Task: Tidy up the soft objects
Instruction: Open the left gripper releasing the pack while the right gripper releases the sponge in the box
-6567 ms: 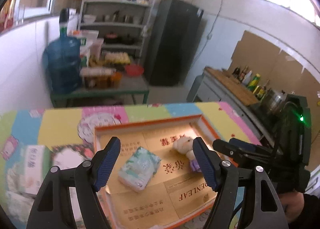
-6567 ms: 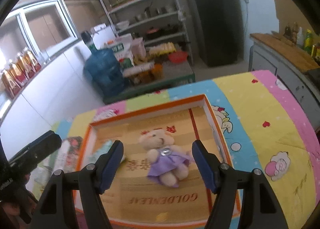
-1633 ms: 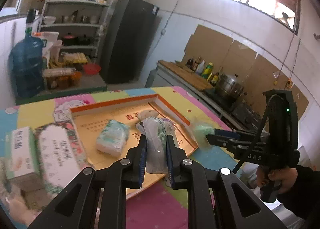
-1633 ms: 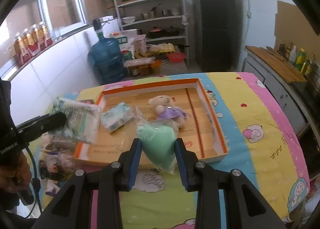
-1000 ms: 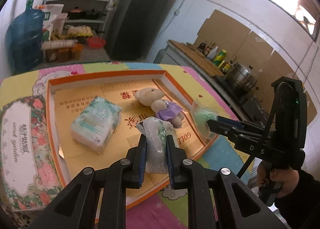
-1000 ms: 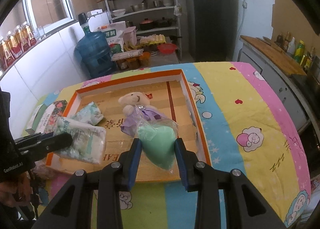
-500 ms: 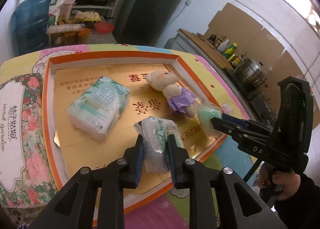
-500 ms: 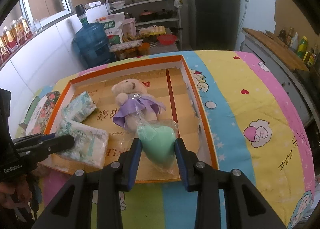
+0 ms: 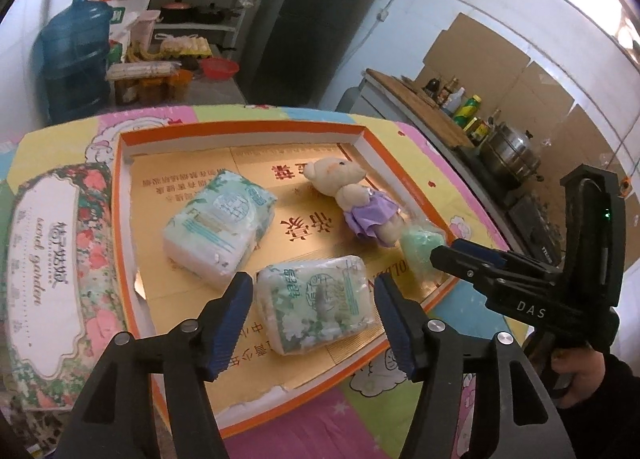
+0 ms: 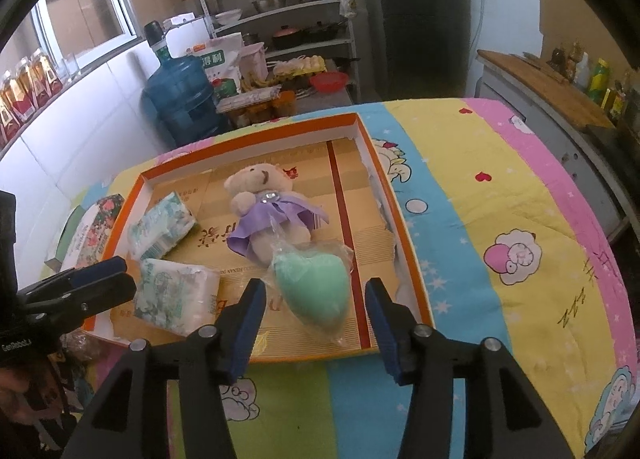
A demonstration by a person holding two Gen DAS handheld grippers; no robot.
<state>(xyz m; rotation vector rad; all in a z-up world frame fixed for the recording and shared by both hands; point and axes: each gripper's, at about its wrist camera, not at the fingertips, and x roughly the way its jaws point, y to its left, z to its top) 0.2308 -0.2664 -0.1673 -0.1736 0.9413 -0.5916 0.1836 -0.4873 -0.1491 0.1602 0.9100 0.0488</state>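
An orange-rimmed cardboard tray lies on the patterned cloth. In it lie a tissue pack, a second tissue pack, a teddy bear in a purple dress and a bagged green heart sponge. My left gripper is open, its pads either side of the second tissue pack. My right gripper is open, its pads either side of the green sponge.
A floral tissue box lies left of the tray. The table drops off beyond the cloth's pink right border. A blue water jug, shelves and a black fridge stand behind.
Both grippers have opened. The tissue pack has left the left gripper and the green sponge has left the right gripper; both now rest in the tray.
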